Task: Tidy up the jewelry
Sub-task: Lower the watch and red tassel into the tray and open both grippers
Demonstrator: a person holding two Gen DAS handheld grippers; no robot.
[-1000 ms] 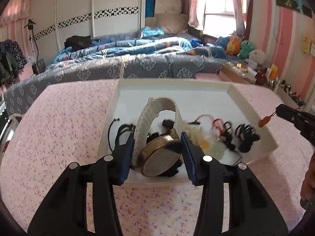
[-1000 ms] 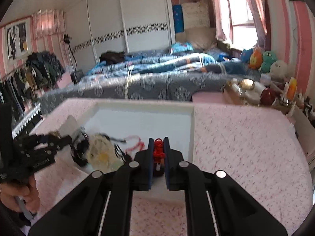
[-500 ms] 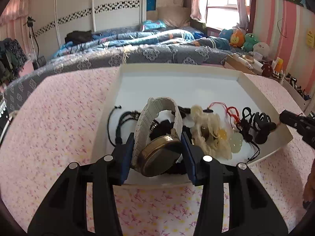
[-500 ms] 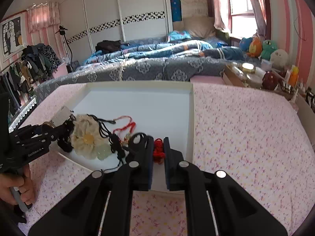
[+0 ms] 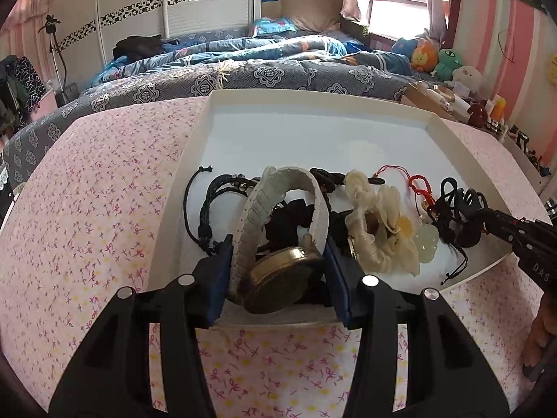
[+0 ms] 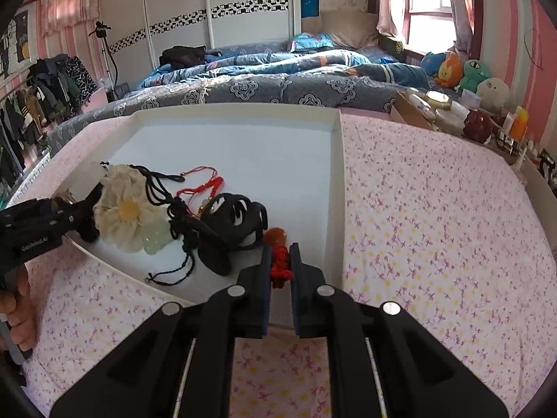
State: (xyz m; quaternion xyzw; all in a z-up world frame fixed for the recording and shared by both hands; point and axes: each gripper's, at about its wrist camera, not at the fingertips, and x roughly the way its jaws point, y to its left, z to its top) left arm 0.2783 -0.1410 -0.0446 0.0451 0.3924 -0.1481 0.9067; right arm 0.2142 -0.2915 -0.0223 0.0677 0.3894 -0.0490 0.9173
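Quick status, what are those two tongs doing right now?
Left tongs easing open, watch between them. Right tongs shut on red knot charm. Both over white tray; jewelry pile crowds it.

Bright daylight from the blown-out window (image 5: 397, 14), soft shadows, sharp centre, strong fisheye bending, dark corner vignetting.

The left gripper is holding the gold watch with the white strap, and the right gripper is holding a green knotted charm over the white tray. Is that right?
Almost. The charm in the right gripper is a red knotted charm, not green, as the right wrist view shows. The rest stands: the left gripper holds the gold watch with the white strap, both over the white tray.
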